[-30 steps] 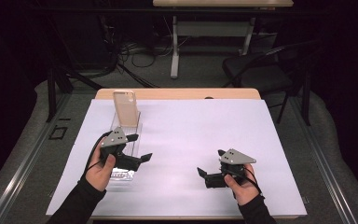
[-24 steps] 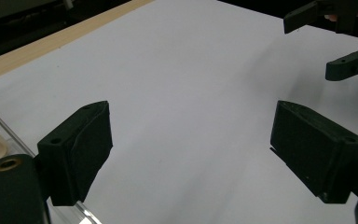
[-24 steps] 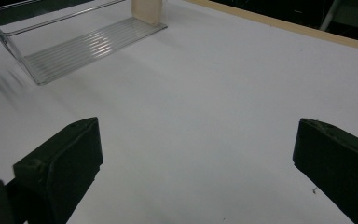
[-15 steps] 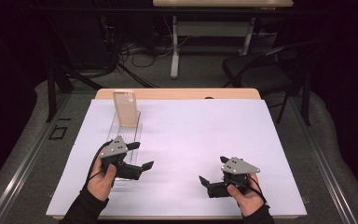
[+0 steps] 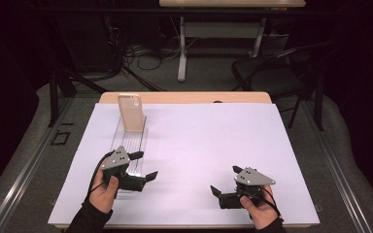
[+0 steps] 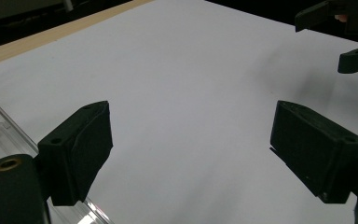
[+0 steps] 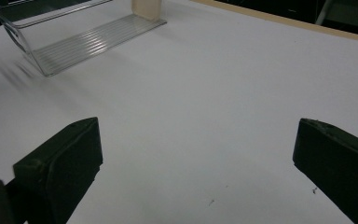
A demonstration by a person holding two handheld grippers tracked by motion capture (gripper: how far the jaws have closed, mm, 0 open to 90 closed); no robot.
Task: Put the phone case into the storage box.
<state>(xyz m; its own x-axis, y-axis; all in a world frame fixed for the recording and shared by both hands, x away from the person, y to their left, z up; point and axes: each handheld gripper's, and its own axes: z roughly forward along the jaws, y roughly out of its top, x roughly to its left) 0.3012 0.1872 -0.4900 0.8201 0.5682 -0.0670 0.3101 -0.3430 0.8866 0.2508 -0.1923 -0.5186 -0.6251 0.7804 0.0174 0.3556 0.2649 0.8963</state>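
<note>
At lower left of the high view, my left gripper (image 5: 143,166) hangs wide open and empty over the near end of the clear ribbed plastic tray (image 5: 137,141), where a beige phone-shaped slab (image 5: 130,112) stands upright at the far end. My right gripper (image 5: 226,180), lower right, also gapes empty (well apart from the tray). Best to square the jaws across the tray's walls before closing; no writing is legible.

Clear ribbed tray (image 5: 128,145) sits long and narrow, lying flat right under the left gripper (image 5: 145,166), its near end beneath the jaws. Beige phone case (image 5: 130,112) stands upright at its far end.
</note>
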